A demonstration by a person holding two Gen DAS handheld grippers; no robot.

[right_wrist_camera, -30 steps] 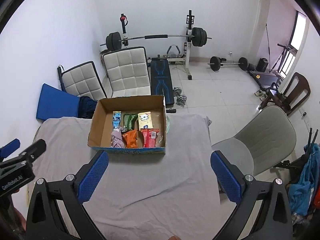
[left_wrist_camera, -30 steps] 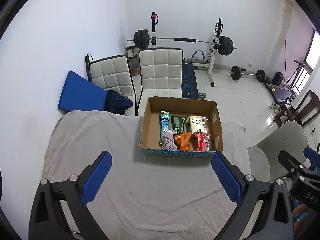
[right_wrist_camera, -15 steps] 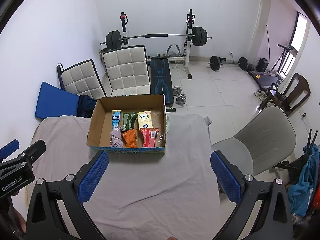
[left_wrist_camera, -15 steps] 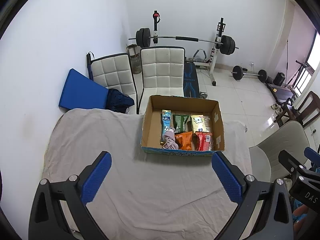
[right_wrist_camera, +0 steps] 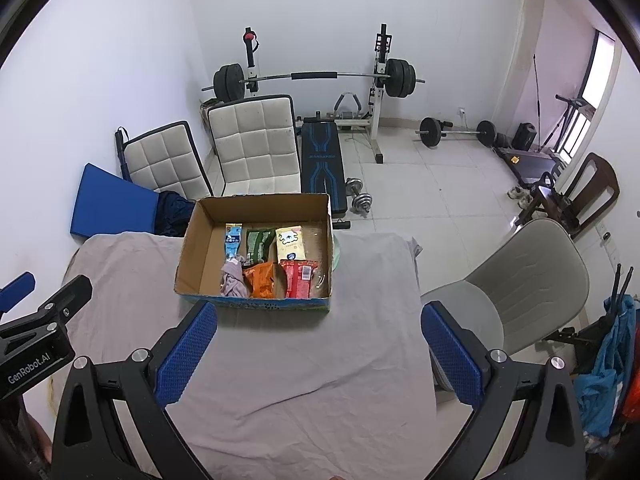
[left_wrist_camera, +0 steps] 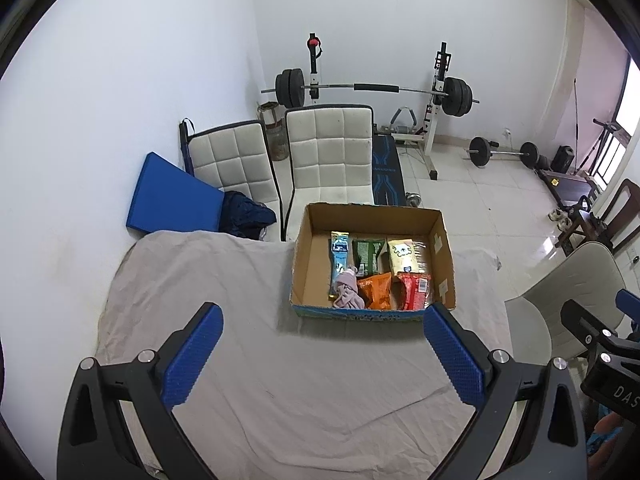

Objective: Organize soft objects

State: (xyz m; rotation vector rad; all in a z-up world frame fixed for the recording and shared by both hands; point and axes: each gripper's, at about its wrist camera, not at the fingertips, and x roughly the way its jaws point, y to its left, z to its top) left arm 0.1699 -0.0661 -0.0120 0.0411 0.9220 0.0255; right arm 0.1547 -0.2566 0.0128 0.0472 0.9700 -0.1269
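An open cardboard box sits at the far side of a table under a grey cloth. Inside lie a crumpled pinkish cloth, a blue packet, a green packet, a yellow packet, an orange packet and a red packet. My left gripper and right gripper hang above the near cloth, both open and empty, short of the box.
Two white padded chairs and a blue mat stand behind the table. A grey chair is at its right edge. A barbell rack and weights fill the back of the room. Blue clothing hangs at far right.
Both views have drifted slightly back and up, so the box sits a little farther from the fingertips. The grippers stay open and the box's contents have not moved.
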